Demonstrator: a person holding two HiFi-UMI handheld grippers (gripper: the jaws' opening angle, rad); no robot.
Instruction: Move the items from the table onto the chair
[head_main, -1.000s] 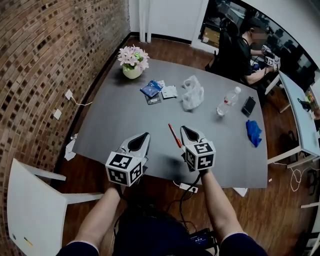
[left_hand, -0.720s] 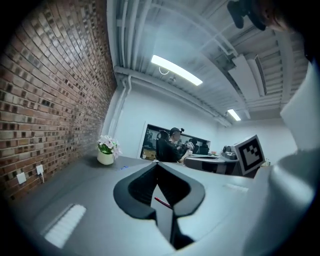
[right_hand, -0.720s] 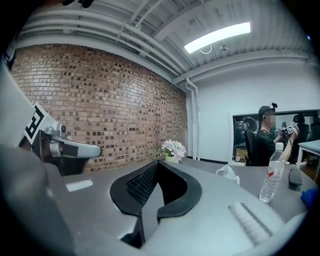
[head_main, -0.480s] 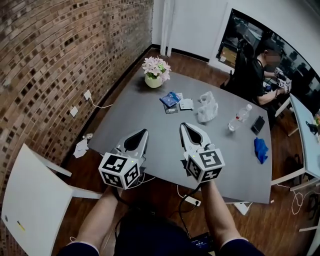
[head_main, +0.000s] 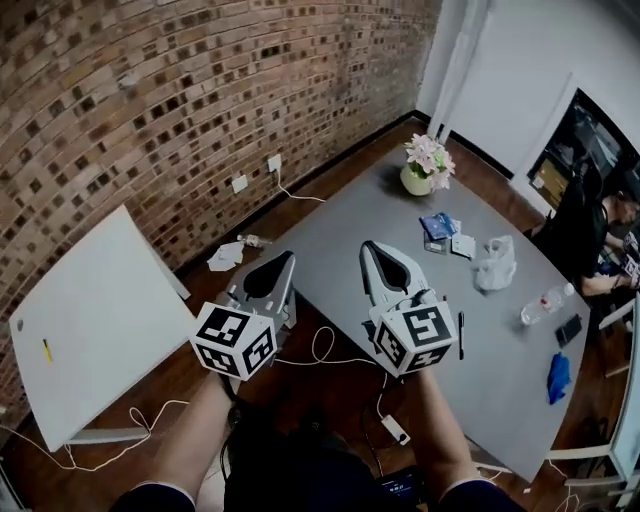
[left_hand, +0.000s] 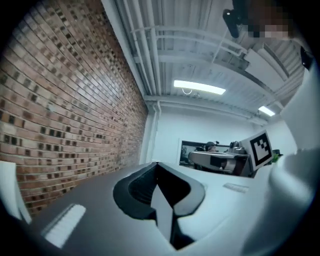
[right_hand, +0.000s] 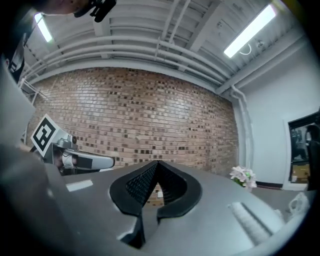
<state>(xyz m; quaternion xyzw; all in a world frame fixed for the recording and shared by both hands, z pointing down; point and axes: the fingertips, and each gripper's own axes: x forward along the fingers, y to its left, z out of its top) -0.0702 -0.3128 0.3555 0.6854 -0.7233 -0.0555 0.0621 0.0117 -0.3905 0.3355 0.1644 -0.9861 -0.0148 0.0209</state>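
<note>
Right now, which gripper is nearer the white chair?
Left. The left gripper is just right of the chair; the right gripper is farther right, at the table.

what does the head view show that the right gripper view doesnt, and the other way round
Only the head view: the white chair, the water bottle, the phone and the blue cloth. Only the right gripper view: the ceiling lights. Both: the brick wall, the flowers and the left gripper.

open floor (head_main: 318, 388) between chair (head_main: 95, 320) and table (head_main: 345, 235), cable (head_main: 320, 346) trailing across
</note>
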